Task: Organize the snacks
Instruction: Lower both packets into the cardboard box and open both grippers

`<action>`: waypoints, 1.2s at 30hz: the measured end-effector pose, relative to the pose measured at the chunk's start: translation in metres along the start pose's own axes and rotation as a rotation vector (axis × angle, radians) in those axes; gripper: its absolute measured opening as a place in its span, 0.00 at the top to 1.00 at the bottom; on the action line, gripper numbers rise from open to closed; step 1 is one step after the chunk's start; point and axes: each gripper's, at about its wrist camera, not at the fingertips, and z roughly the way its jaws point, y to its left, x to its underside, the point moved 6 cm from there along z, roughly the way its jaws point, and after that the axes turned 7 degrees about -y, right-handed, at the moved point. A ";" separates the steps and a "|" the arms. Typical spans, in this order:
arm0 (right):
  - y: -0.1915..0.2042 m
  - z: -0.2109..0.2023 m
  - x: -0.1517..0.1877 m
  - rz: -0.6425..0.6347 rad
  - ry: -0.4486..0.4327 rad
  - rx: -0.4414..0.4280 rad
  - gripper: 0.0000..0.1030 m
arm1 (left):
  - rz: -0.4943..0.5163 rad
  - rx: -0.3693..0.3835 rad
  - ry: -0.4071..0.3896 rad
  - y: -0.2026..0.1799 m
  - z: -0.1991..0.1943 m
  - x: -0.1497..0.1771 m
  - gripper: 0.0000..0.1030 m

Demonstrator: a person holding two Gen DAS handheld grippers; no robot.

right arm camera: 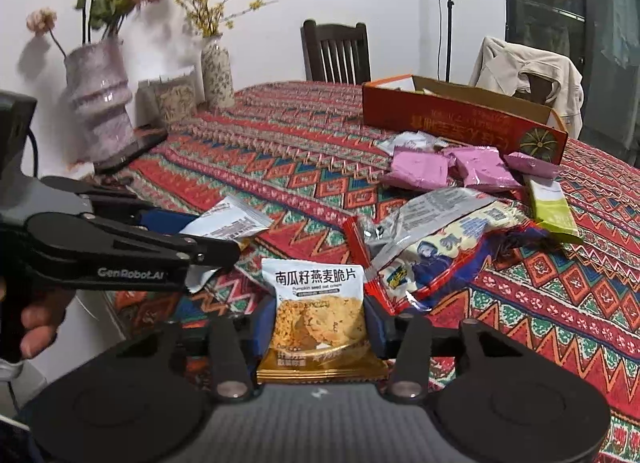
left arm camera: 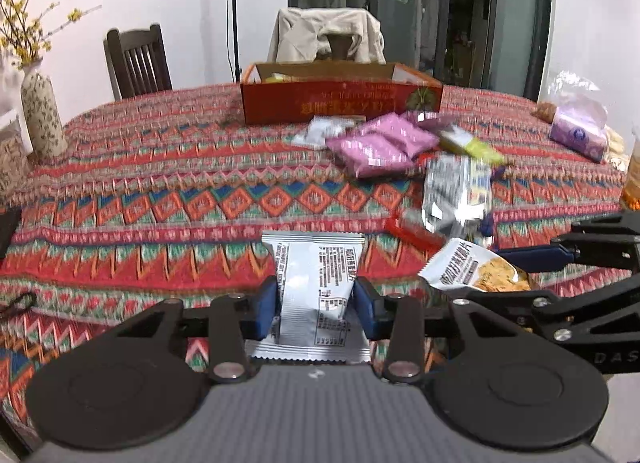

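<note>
My left gripper (left arm camera: 316, 303) is shut on a white oat crisp packet (left arm camera: 318, 283), back side up, held above the near table edge. My right gripper (right arm camera: 320, 323) is shut on a second oat crisp packet (right arm camera: 318, 303), front side showing cookies. It also shows in the left wrist view (left arm camera: 476, 267) at the right. An open red cardboard box (left arm camera: 340, 101) stands at the far side of the table, also in the right wrist view (right arm camera: 460, 119). Pink packets (left arm camera: 380, 143) lie in front of it.
A patterned tablecloth (left arm camera: 160, 191) covers the table. A silver and blue snack bag (right arm camera: 440, 247), a green packet (right arm camera: 552, 207) and pink packets (right arm camera: 452, 171) lie loose. Vases (right arm camera: 100, 103) stand at the left. A tissue pack (left arm camera: 576, 135) lies at the right. Chairs (left arm camera: 138, 59) stand behind.
</note>
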 end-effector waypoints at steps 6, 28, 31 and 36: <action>-0.019 -0.013 -0.030 0.061 -0.094 -0.026 0.56 | -0.063 0.057 -0.056 0.011 0.017 -0.044 0.60; -0.270 0.236 -0.229 0.238 -0.022 0.208 0.56 | -0.126 0.069 0.073 0.033 0.341 -0.233 0.55; -0.275 0.276 -0.222 0.245 0.043 0.226 0.53 | -0.155 0.074 0.076 0.044 0.348 -0.227 0.45; -0.270 0.298 -0.213 0.270 0.059 0.192 0.44 | -0.136 0.080 0.036 0.056 0.331 -0.233 0.43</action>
